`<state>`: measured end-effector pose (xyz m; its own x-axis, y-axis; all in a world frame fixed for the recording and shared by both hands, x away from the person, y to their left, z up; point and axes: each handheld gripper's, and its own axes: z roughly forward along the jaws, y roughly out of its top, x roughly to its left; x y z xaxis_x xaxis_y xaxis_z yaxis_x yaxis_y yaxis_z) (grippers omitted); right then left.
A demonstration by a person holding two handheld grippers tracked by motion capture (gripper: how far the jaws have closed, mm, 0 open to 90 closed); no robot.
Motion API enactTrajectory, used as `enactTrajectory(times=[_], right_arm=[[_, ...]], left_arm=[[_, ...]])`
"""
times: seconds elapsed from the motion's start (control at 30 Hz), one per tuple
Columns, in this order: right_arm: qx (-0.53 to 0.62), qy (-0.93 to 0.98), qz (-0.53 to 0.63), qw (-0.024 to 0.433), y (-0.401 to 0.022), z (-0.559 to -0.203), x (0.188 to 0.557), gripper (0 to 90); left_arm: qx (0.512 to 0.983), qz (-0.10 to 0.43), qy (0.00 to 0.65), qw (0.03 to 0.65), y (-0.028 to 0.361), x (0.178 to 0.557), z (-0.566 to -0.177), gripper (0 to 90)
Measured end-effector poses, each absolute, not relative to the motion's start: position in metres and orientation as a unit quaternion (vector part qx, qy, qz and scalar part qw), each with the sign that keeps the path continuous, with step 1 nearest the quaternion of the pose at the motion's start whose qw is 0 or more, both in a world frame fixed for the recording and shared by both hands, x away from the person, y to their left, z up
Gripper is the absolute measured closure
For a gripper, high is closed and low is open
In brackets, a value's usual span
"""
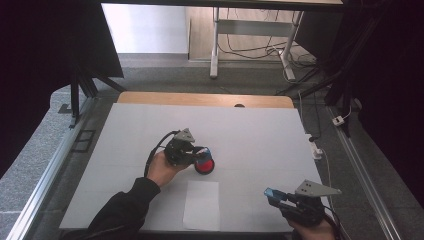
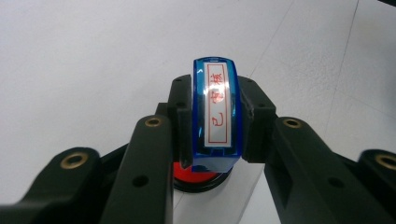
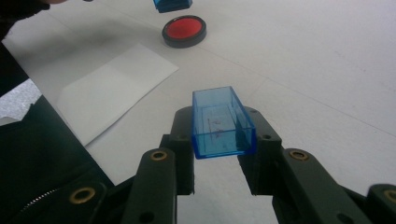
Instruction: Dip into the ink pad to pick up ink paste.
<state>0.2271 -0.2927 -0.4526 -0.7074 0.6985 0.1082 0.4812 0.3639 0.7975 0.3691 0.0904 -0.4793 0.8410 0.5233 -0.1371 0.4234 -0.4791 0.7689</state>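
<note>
My left gripper point(image 2: 215, 122) pinches a blue stamp point(image 2: 215, 112) between its two black jaws, label side up, red characters inside a red frame on the white strip. In the left gripper view the stamp sits directly over a round red ink pad point(image 2: 198, 178) in a black case; whether its underside touches the pad I cannot tell from here. From the high view, the left gripper point(image 1: 199, 154) sits near the middle of the white table sheet point(image 1: 260, 135), my left hand point(image 1: 161, 169) wrapped behind it, with the red ink pad point(image 1: 204, 165) just beyond the jaws.

My right gripper point(image 3: 223, 135) clamps a clear blue plastic cap point(image 3: 222, 122), a hollow rectangular box with its open side up, faint red marks on its inner floor. In the high view the right gripper point(image 1: 278, 197) is at the near right corner of the sheet, the blue cap point(image 1: 274, 194) at its tip, well apart from the stamp.

Between the two grippers, near the front edge, a blank white slip of paper point(image 1: 201, 205) lies flat on the sheet. The right gripper view shows the paper point(image 3: 112, 88) to the left, the ink pad point(image 3: 184, 30) beyond it, and the stamp's blue base point(image 3: 172, 4) hanging above the pad.
</note>
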Motion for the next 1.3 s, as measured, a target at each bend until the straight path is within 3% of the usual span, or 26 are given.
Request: enactTrajectory(times=[1.3], right_arm=[[0.363, 0.82, 0.426, 0.122, -0.293, -0.453, 0.227, 68.5]], left_arm=[[0.877, 0.065, 0.292, 0.376, 0.073, 0.375, -0.498, 69.7]])
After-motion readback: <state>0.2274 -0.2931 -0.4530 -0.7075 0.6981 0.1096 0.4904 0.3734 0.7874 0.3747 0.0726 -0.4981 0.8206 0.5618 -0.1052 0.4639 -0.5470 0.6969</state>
